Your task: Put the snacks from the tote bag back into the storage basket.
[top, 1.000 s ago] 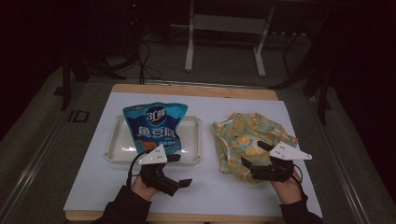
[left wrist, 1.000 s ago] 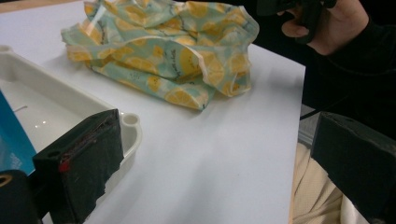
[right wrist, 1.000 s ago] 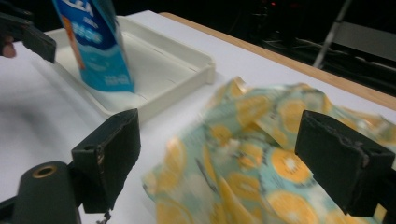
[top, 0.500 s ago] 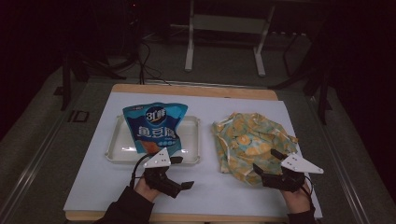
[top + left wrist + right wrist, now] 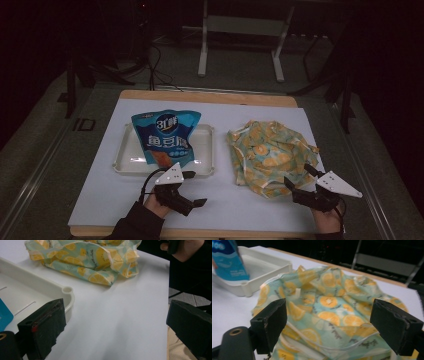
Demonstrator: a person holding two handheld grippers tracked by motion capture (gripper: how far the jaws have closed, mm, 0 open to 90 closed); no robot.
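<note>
1. High view: the white tray (image 5: 205, 167) is the landmark. A blue snack bag (image 5: 165, 137) lies in it, leaning over its far rim. Well to the right of the tray, a lemon-print bag (image 5: 270, 155) lies crumpled on the white table cover (image 5: 100, 190). The left gripper (image 5: 197, 202) hovers just in front of the tray's near edge, jaws spread, holding nothing. The right gripper (image 5: 296, 186) sits at the lemon-print bag's near right corner, jaws apart, nothing clamped.

2. Left gripper view: its jaws stand wide with bare table cover between them; the tray's corner (image 5: 67, 291) lies by the left jaw, the lemon-print bag (image 5: 95, 262) beyond it, away from the tray.

3. Right gripper view: jaws wide, straddling the lemon-print bag's (image 5: 332, 305) near edge without pinching it (the opening's clear rim shows between them); the tray (image 5: 259, 267) lies beyond to the left.

4. Judgement: work has barely begun. The snack bag is not in the lemon-print bag, and neither is gripped; grasping and opening the bag remain.
</note>
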